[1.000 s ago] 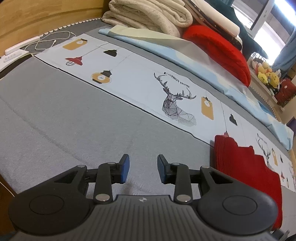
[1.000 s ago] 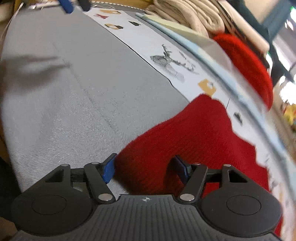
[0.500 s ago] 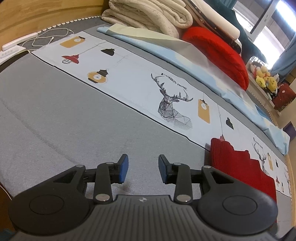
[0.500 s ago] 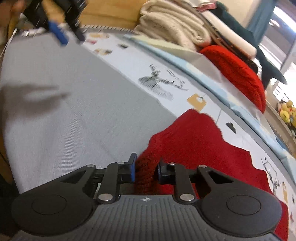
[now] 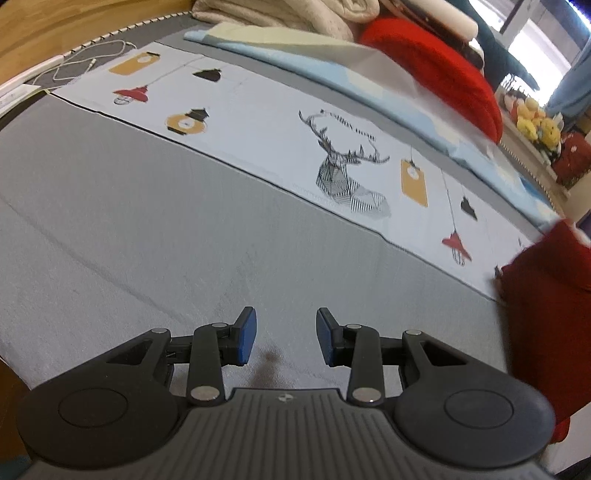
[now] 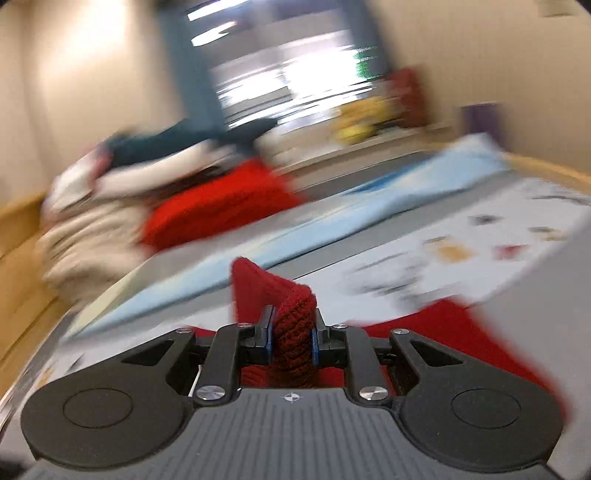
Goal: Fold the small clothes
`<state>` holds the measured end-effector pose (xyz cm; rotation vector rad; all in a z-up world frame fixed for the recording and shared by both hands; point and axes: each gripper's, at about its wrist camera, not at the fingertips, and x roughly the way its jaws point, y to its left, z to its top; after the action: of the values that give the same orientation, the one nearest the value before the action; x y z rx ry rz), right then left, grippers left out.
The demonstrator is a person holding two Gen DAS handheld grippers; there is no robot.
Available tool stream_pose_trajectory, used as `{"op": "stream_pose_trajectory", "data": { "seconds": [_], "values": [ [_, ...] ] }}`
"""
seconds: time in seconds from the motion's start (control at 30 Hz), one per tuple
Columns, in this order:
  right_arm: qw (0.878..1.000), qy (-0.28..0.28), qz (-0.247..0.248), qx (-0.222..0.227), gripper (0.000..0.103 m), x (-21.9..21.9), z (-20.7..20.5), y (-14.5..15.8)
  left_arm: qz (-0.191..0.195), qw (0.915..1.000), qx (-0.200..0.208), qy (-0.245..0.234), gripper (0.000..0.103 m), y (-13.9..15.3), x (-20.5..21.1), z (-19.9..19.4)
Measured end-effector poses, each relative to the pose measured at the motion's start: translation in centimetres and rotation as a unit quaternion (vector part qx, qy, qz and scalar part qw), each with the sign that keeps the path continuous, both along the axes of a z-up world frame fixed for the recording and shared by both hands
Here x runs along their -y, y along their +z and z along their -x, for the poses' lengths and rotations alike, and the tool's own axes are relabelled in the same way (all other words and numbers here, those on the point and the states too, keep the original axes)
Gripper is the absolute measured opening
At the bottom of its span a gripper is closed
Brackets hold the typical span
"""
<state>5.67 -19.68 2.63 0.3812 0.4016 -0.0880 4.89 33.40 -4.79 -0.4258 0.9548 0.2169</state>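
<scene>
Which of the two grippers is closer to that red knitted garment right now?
Right. The right gripper is shut on the red garment, pinching its edge. The left gripper is open above bare grey sheet, the garment off to its right.

I'm working in a bedroom at home. Under my tools is a bed with a grey cover, crossed by a pale sheet printed with a stag's head and hanging lamps. A wooden headboard runs along its far side, with folded cream blankets and a red cushion piled against it. Yellow plush toys sit by the bright curtained window.
</scene>
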Motion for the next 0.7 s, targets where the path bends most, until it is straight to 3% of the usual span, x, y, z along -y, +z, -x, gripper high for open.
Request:
{"op": "stream_pose_trajectory", "data": {
  "seconds": [0.1,0.2,0.27,0.33,0.43,0.57,0.7],
  "values": [
    [0.993,-0.105,-0.025,-0.05,0.018,7.7,0.1,-2.1,-0.003,1.0,-0.003,-0.006,0.04,0.0,1.4,-0.4],
    [0.969,-0.182,-0.041,-0.164,0.018,13.8,-0.3,-5.9,0.002,0.9998,-0.003,-0.021,0.04,0.2,3.6,-1.1],
    [0.953,-0.185,-0.036,-0.238,0.022,15.8,-0.6,-8.0,0.002,0.9992,0.001,-0.04,0.043,0.5,5.7,-1.8],
    [0.954,-0.171,-0.027,-0.243,0.031,16.4,-0.2,-8.5,-0.006,0.9981,0.001,-0.061,0.045,0.6,8.1,-2.6],
    [0.96,-0.158,-0.007,-0.23,0.033,17.5,0.5,-7.7,-0.019,0.9955,-0.001,-0.093,0.049,0.5,11.7,-3.8],
    [0.967,-0.16,-0.044,-0.194,0.04,21.6,1.7,-6.2,-0.041,0.9916,0.006,-0.122,0.051,0.5,15.7,-5.2],
    [0.981,-0.11,-0.043,-0.155,0.047,24.3,1.1,-4.6,-0.064,0.9874,0.013,-0.144,0.051,-0.1,19.0,-6.1]
  ]
}}
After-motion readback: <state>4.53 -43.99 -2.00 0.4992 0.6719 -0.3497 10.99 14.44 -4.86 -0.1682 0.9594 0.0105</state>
